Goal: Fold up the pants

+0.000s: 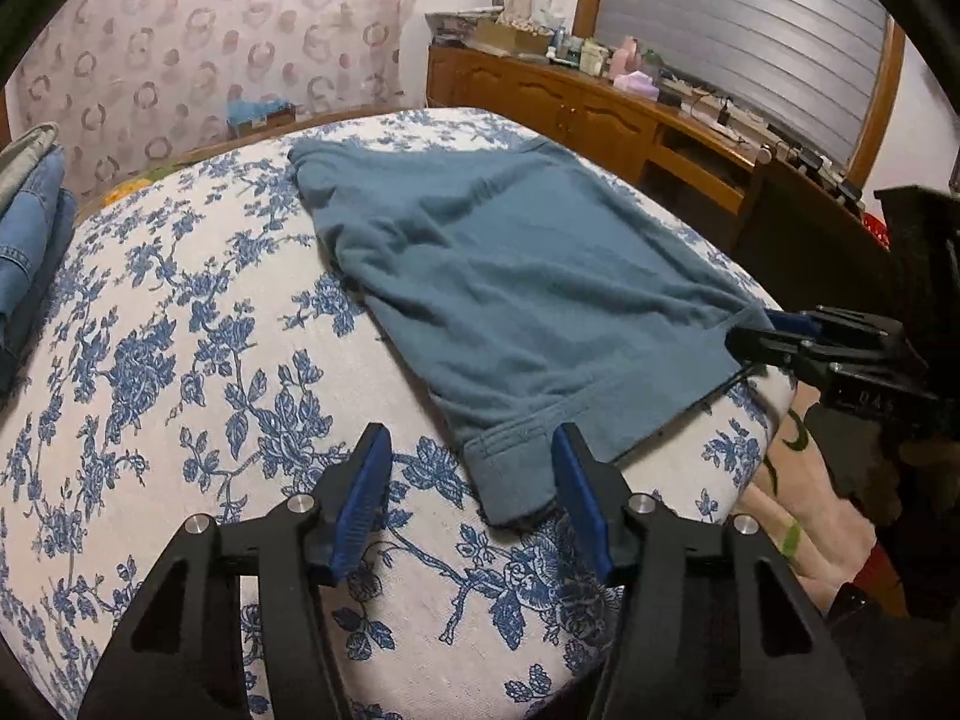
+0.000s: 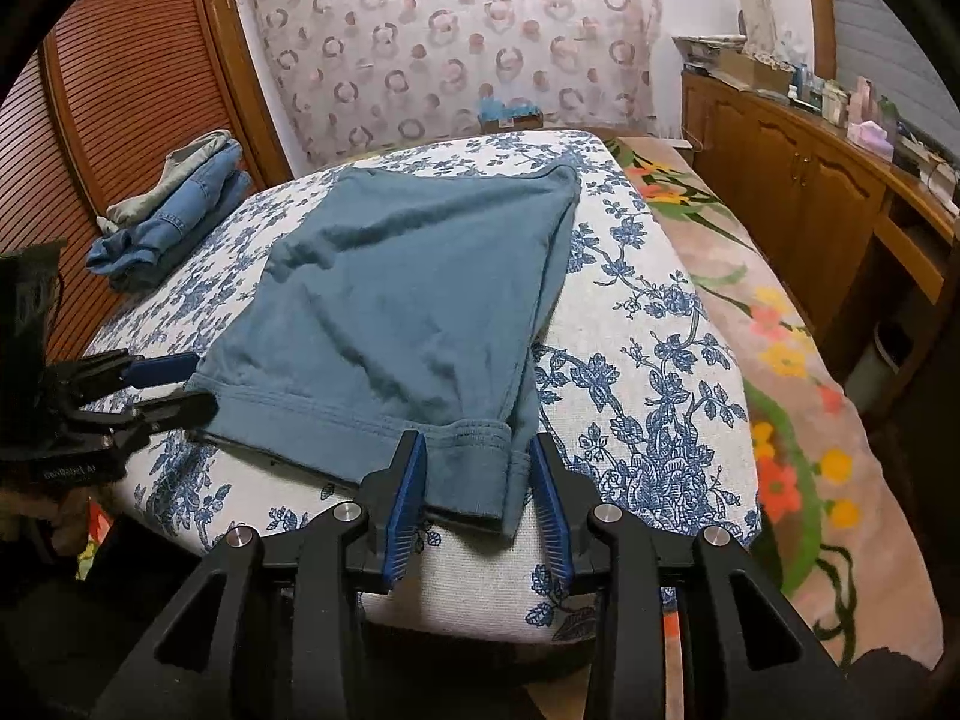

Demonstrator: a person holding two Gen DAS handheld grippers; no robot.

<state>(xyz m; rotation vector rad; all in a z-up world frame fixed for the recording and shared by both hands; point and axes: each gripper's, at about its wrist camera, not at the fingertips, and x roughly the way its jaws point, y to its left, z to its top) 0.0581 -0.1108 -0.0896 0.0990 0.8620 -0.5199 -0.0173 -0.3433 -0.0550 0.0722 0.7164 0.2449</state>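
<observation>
Right now my teal pants (image 2: 396,306) lie flat on the bed (image 2: 654,324), folded into a broad panel whose long axis runs from the near edge toward the far edge. The cuffs sit at the near edge, closest to me, and the far end reaches close to the far edge.

My left gripper (image 1: 471,480) is spread wide, holding nothing, its blue pads (image 1: 363,504) on either side of the near-left cuff corner; the right pad is just beside the hem, and I cannot tell if it touches. My right gripper (image 2: 477,486) is likewise parted and ungripped, its two pads (image 2: 408,498) straddling the near-right cuff corner, where the hem drapes slightly over the bed's near edge. In the left wrist view the right gripper appears at the cuff's right corner with its fingertips at the cloth.

A stack of folded jeans (image 2: 174,216) sits by the bed's far-left corner, well apart from the pants, with a pale garment on top. Beyond the far edge a small cardboard box (image 2: 510,114) holds something blue that I cannot make out. A wooden sideboard (image 2: 798,180) along the right wall carries a carton and assorted bottles, too small to tell apart.
</observation>
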